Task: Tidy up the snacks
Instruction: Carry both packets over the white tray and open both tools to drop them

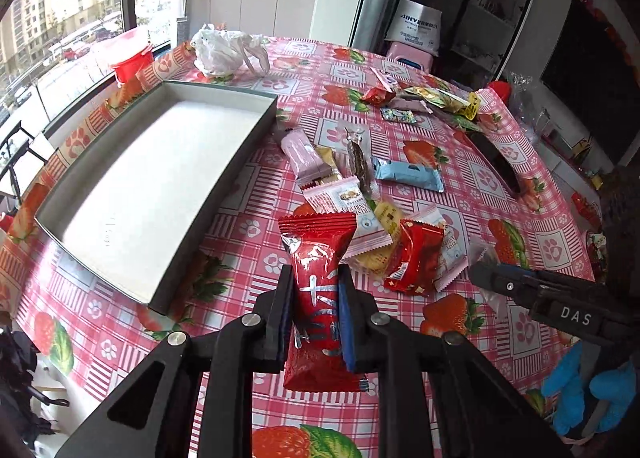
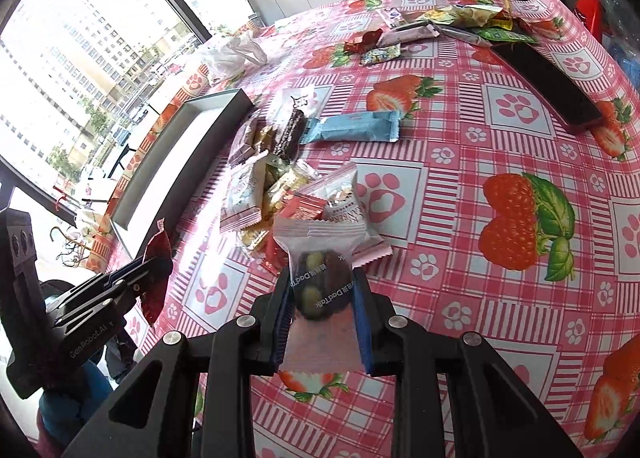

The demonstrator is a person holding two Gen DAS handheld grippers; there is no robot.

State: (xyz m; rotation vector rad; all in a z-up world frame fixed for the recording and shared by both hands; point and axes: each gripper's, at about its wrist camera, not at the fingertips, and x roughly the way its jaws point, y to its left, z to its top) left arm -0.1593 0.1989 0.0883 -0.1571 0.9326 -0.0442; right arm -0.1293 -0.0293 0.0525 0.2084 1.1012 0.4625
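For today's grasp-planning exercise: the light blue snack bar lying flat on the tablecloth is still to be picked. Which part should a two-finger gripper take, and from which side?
Grip the light blue snack bar across its narrow width at mid-length, coming down from above. It lies flat and long, its long edges look clear, and its crimped ends are thin. One end sits close to the dark chocolate bar, so stay off that end.

Left wrist view looks steeply down along the left gripper [image 1: 316, 278] at close range over the pink strawberry-print tablecloth [image 1: 500, 177]. Right wrist view looks likewise along the right gripper [image 2: 322, 290]. Both share the loose heap of wrapped snacks [image 1: 384, 234] ahead and the shallow white-lined box [image 1: 140, 185] to its left.
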